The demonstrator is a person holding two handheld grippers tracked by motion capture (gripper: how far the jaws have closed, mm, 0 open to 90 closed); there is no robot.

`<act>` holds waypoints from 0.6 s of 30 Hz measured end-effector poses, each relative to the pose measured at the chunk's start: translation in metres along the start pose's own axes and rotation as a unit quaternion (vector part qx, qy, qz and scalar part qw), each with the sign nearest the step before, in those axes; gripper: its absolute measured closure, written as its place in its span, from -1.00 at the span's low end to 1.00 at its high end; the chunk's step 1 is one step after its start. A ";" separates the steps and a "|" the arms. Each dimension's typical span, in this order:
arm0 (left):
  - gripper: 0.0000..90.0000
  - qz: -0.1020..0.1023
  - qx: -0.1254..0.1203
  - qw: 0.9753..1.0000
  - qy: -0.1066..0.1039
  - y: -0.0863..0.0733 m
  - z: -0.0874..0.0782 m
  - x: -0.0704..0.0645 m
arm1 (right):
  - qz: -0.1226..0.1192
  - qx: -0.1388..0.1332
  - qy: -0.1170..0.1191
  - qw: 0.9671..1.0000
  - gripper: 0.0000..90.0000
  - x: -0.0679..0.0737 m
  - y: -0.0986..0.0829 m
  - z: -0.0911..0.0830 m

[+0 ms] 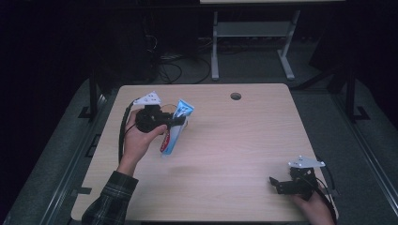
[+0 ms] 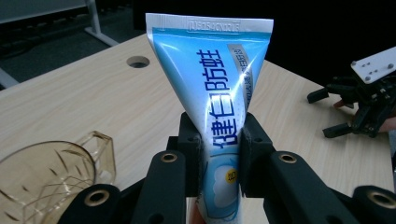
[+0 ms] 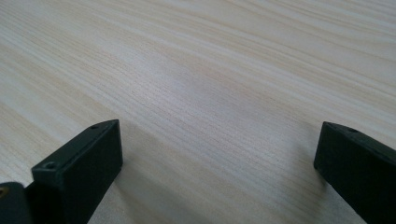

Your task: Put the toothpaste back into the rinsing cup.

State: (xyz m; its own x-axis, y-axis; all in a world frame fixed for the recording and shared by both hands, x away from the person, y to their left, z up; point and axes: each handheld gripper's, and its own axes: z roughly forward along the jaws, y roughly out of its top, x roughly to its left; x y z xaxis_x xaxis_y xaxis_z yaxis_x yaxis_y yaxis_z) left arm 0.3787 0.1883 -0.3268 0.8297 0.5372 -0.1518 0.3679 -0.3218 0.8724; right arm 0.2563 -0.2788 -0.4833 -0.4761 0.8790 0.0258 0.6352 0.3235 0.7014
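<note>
- Blue-and-white toothpaste tube point(image 2: 219, 93) sits clamped mid-body in the left gripper point(image 2: 219, 154), left of centre in the high view.
- Amber glass cup point(image 2: 51, 177) is lower left, just beside.
- Right gripper point(image 3: 219, 154) gapes wide, holding nothing, over bare wooden table point(image 3: 210, 70) near its lower-right edge.

The blue-and-white soft plastic toothpaste tube point(image 2: 219, 107) looks glossy, catching a bright sheen. The pale wooden table top point(image 3: 224, 70) is matt with fine straight grain. The amber transparent faceted plastic cup point(image 2: 51, 172) shines. The left gripper point(image 2: 219, 154) has matt black jaws.
</note>
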 end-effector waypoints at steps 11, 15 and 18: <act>0.65 0.004 -0.010 1.000 0.015 0.012 -0.006 0.016 | 0.000 0.000 0.000 1.000 -0.99 0.000 0.000 0.000; 0.65 0.004 -0.014 1.000 0.019 0.016 -0.006 0.022 | 0.000 0.000 0.000 1.000 -0.99 0.000 0.000 0.000; 0.65 0.005 -0.015 1.000 0.023 0.019 -0.005 0.028 | 0.000 0.000 0.000 1.000 -0.99 0.000 0.000 0.000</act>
State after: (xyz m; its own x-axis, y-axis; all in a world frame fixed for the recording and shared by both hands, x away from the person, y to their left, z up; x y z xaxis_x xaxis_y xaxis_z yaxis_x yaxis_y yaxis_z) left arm 0.4065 0.2012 -0.3120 0.8130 0.5695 -0.1213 0.3455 -0.3042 0.8877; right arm 0.2563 -0.2788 -0.4833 -0.4761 0.8790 0.0260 0.6353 0.3233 0.7014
